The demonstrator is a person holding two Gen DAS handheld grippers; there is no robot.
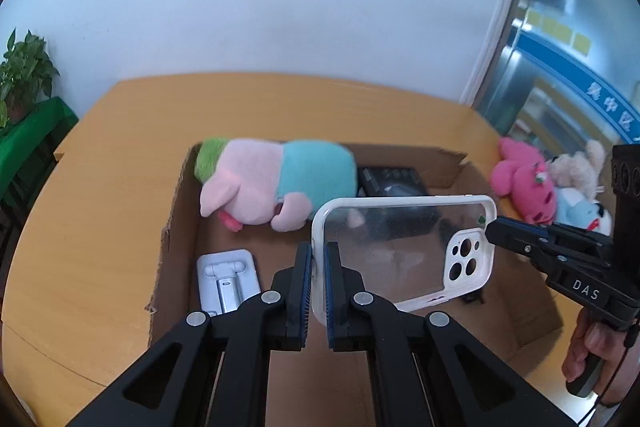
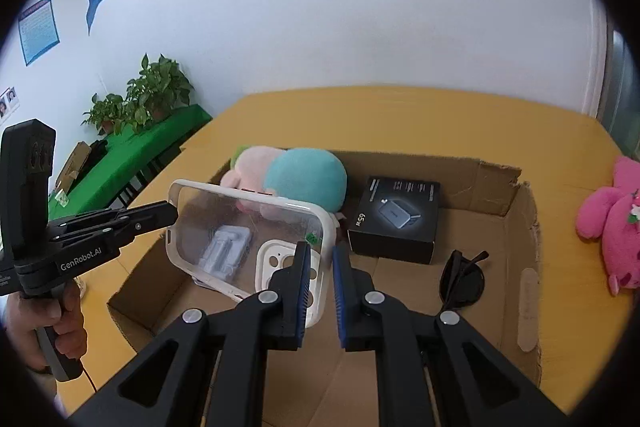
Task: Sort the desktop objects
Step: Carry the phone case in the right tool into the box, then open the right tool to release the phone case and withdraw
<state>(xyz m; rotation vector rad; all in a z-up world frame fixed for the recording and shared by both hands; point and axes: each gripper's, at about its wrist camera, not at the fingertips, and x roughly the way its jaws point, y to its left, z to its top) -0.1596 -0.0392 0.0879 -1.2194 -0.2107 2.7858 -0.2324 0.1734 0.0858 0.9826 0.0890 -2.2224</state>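
— Two grippers are on one thing, why? The clear phone case [image 1: 400,251] hangs in the air over the cardboard box [image 1: 176,211].

— I'd judge a handover, or a steadying before it is lowered. The left gripper [image 1: 319,259] has its blue pads pressed on the case's left short edge, white rim between them, so the weight is carried there.

— And the right gripper [image 2: 321,267]?

— Its jaws stand a little apart. In its own view the case's camera-hole end sits against the left pad, and the other pad looks clear of it, so it seems to touch, not clamp. From the left wrist view its tip meets the case's right edge.

— So the case lies ahead of both tools, between them?

— Yes, held on its long edge, above the box's near part. Below it lie a grey phone stand [image 1: 226,277], a pink-and-blue plush [image 1: 276,183] at the far left, a black charger box [image 2: 394,219] and dark sunglasses [image 2: 462,281]. A pink plush toy [image 2: 612,223] waits outside on the wooden table [image 1: 120,163], far right.
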